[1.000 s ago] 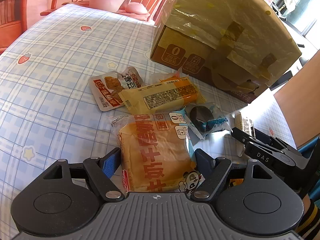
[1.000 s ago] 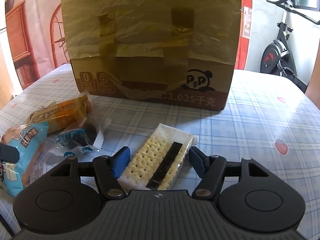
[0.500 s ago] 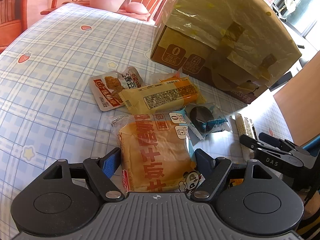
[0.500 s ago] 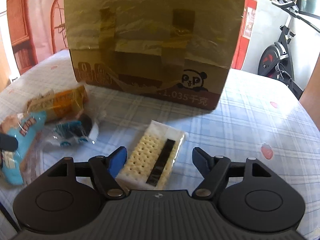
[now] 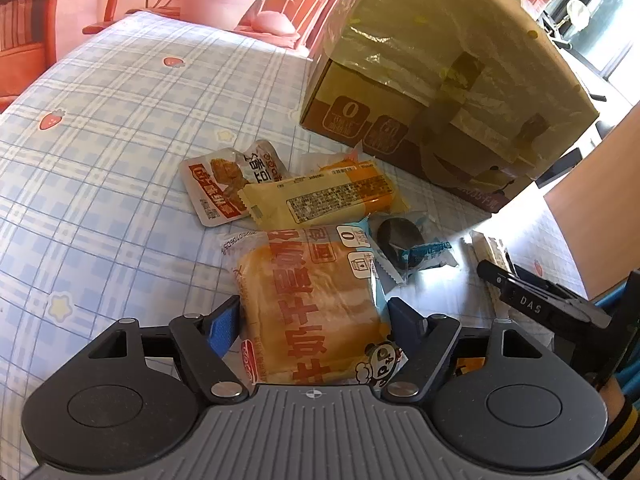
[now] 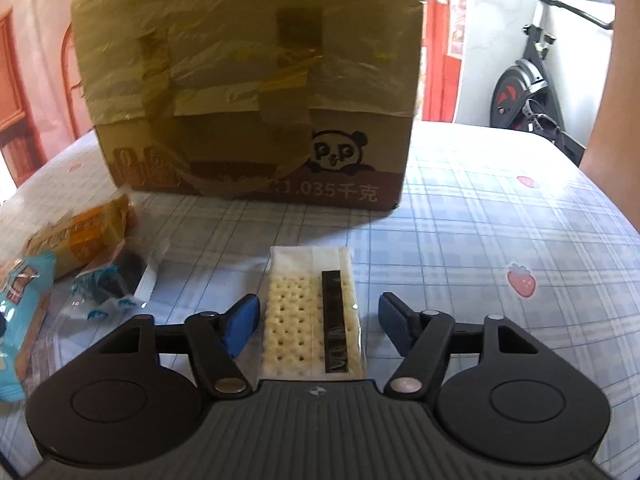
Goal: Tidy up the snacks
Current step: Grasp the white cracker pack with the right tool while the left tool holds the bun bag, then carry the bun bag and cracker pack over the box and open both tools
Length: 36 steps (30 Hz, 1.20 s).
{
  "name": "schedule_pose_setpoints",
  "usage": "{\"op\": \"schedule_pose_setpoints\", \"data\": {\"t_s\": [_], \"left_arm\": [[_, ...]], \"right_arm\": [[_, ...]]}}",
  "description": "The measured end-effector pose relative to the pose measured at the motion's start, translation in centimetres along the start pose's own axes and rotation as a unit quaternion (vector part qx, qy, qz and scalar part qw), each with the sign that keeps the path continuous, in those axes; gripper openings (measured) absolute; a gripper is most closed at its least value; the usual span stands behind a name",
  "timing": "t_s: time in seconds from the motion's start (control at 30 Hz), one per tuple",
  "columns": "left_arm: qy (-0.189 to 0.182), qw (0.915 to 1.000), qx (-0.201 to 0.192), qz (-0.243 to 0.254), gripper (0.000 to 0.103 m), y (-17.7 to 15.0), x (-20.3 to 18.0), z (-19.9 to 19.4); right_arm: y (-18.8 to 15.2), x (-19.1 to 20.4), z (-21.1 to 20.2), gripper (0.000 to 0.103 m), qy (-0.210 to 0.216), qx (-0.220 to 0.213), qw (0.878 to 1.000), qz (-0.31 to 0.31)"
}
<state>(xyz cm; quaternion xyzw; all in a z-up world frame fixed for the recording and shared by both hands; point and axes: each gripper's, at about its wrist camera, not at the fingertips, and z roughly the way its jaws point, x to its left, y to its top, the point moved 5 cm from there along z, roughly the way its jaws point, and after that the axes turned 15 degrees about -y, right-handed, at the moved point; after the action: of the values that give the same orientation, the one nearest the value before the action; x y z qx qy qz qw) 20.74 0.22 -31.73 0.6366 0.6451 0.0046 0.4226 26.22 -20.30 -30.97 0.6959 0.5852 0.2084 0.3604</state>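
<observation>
A taped box (image 6: 248,92) stands at the back of the bench (image 6: 500,216), probably as the snacks' destination. The bread pack (image 5: 316,304) is pinched at its sides by the left gripper (image 5: 314,322), ready for lifting. The cracker pack (image 6: 312,312) lies flat between the right gripper's (image 6: 318,318) jaws (just closing, not yet touching).

Checked tablecloth (image 6: 500,216) carries a taped cardboard box (image 6: 248,92) and snack packets (image 5: 324,200).
</observation>
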Motion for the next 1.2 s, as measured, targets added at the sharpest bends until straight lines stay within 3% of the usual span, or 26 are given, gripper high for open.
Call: {"op": "schedule_pose_setpoints", "data": {"t_s": [0.07,0.4,0.6,0.83,1.2], "left_arm": [[-0.002,1.0,-0.005,0.0,0.078,0.1,-0.1,-0.2],[0.001,0.9988,-0.042,0.025,0.077,1.1,-1.3,-1.9],[-0.01,0.9966,-0.068,0.045,0.077,3.0,-2.4,-3.0],[-0.037,0.9906,-0.1,0.087,0.077,6.3,-5.8,-4.3],[-0.1,0.9738,-0.144,0.144,0.077,14.8,-13.7,-5.3]], "right_arm": [[-0.2,-0.2,-0.2,0.049,0.004,-0.005,1.0,0.004],[-0.3,-0.8,-0.6,0.049,0.024,-0.007,0.999,0.027],[0.9,-1.5,-2.2,0.049,0.034,-0.031,0.998,0.044],[4.0,-2.4,-4.9,0.049,0.047,-0.076,0.994,0.064],[11.4,-3.6,-10.6,0.049,0.098,-0.159,0.978,0.088]]}}
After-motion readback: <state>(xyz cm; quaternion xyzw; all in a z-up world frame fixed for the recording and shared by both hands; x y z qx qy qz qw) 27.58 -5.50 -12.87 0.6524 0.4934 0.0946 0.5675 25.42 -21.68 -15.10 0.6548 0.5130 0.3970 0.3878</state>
